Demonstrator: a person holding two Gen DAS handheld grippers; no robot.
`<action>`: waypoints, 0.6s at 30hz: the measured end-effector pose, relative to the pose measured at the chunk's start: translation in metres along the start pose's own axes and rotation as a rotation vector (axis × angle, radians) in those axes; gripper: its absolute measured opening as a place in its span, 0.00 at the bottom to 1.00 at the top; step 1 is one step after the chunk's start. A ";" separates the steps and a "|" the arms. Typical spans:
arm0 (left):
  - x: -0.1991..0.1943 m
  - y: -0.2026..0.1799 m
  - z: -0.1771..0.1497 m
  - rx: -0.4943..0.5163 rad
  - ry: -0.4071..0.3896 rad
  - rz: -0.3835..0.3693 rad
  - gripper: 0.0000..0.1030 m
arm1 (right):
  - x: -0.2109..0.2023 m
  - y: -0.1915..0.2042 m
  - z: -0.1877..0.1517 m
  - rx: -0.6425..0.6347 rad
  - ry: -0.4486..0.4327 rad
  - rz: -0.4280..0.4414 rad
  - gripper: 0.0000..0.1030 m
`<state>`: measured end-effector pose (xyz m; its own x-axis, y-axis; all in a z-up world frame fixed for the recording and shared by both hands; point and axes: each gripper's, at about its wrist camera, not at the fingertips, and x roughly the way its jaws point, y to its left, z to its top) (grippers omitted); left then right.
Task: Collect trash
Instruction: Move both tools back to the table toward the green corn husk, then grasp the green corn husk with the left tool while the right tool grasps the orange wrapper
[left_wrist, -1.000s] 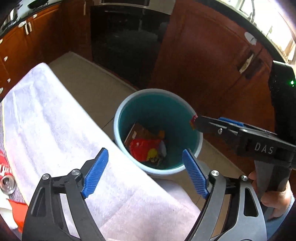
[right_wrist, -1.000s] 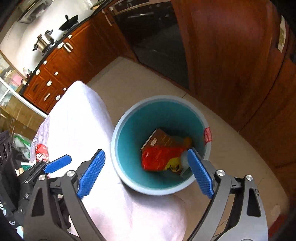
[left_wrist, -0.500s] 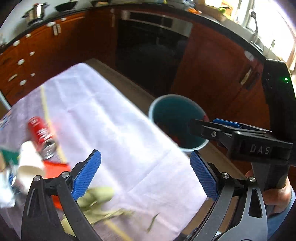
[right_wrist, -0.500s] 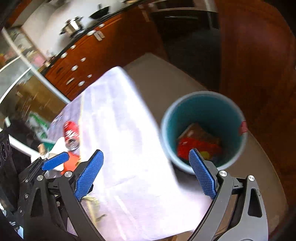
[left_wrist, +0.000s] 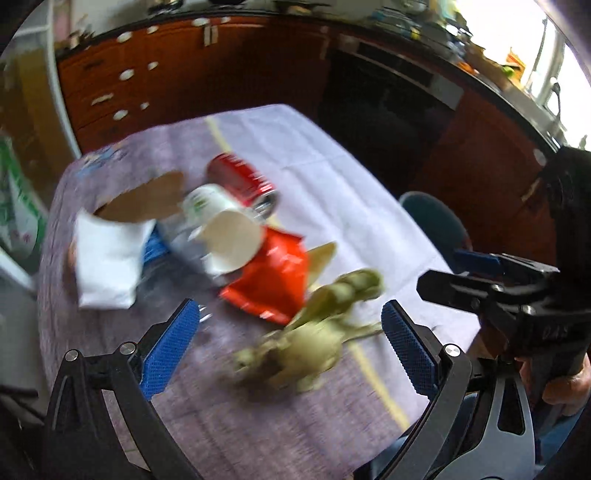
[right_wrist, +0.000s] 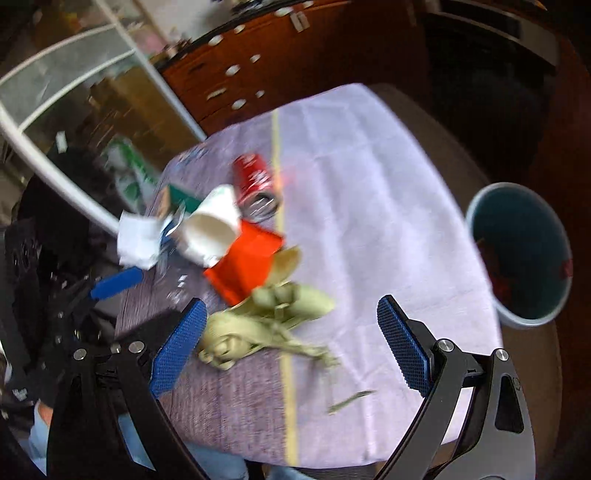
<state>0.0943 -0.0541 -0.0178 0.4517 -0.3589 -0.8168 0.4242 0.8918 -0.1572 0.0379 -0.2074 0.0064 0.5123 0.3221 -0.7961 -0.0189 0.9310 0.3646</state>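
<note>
A pile of trash lies on the white-clothed table: a red can, a white paper cup, a red wrapper, white paper and green husks. My left gripper hangs wide open above the husks with nothing between its fingers. In the right wrist view the same husks, red wrapper, cup and can show, and my right gripper is open and empty over them. The teal bin stands on the floor at the table's right.
Dark wooden cabinets and a black oven line the far wall. The right gripper's body, with a hand on it, fills the right of the left wrist view. A glass shelf unit stands left of the table.
Both grippers have swung away from the bin, leftward over the table, so the trash pile now lies in front of them. Both stayed open and empty; the left opened slightly wider.
</note>
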 end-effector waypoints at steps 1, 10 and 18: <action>0.000 0.006 -0.004 -0.012 0.004 -0.003 0.96 | 0.003 0.004 0.000 -0.005 0.007 0.001 0.87; 0.041 -0.002 -0.034 0.043 0.125 -0.085 0.96 | 0.016 -0.001 0.002 0.047 0.017 -0.032 0.87; 0.078 -0.008 -0.036 0.051 0.154 -0.091 0.95 | 0.020 -0.020 -0.003 0.082 0.030 -0.054 0.87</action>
<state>0.0980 -0.0798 -0.1004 0.2863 -0.3874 -0.8763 0.4990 0.8411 -0.2087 0.0457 -0.2194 -0.0185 0.4847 0.2779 -0.8294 0.0791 0.9304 0.3580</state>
